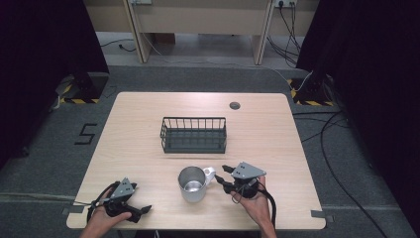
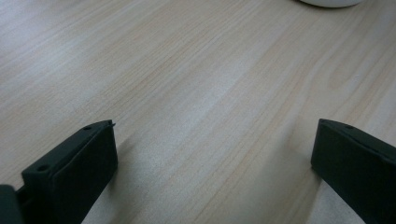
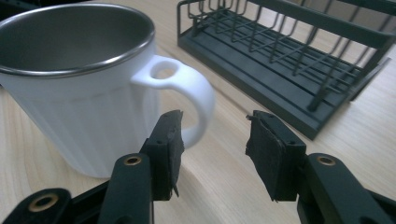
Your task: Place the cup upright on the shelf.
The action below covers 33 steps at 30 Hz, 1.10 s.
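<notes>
White mug with steel lining upright on pale wood surface, near front edge, handle toward right gripper. Right gripper jaws apart, holding nothing, tips just beside handle, 1 jaw close to its loop. Left gripper at front-left corner, jaws wide, nothing between them, low over bare wood. Dark wire basket mid-surface behind mug, apart from it. Open wood left, right and behind basket. Grey carpet around, black curtains both sides, cables on floor at right.
</notes>
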{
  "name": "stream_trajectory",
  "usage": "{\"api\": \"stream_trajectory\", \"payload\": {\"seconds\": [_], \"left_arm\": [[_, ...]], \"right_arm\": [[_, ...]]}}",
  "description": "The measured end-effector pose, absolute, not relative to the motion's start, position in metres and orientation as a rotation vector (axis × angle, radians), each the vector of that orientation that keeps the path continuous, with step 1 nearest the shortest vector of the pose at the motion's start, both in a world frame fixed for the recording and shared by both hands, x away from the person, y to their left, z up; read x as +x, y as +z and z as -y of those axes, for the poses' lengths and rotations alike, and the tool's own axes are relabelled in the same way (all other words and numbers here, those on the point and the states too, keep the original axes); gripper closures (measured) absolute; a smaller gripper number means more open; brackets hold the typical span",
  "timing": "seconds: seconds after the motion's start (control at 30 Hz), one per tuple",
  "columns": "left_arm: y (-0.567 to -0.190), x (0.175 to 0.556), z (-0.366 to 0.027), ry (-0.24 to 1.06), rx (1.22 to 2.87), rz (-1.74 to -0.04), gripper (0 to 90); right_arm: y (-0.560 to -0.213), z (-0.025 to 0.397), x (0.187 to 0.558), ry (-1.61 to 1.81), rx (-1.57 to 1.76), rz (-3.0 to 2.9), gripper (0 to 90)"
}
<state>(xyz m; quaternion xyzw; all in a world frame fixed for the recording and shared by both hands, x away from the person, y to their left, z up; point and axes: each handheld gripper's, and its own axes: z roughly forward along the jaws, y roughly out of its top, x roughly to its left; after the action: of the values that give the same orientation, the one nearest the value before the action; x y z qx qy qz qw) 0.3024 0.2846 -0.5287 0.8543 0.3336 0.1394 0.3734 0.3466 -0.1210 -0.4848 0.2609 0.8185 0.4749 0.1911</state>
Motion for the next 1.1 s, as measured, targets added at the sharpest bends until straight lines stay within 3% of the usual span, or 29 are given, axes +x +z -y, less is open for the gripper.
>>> {"api": "stream_trajectory", "payload": {"seconds": [0.3,0.67,1.1], "left_arm": [[-0.529,0.302,-0.285,0.357,2.188,-0.855,0.0],[-0.529,0.302,-0.284,0.357,2.186,-0.857,0.0],[-0.529,0.303,-0.285,0.357,2.188,-0.856,0.0]], "right_arm": [[-0.486,0.102,0.358,1.331,0.656,-2.326,57.5],[-0.489,0.103,0.354,1.325,0.574,-2.324,72.7],[-0.49,0.108,0.321,1.341,0.61,-2.321,72.4]]}}
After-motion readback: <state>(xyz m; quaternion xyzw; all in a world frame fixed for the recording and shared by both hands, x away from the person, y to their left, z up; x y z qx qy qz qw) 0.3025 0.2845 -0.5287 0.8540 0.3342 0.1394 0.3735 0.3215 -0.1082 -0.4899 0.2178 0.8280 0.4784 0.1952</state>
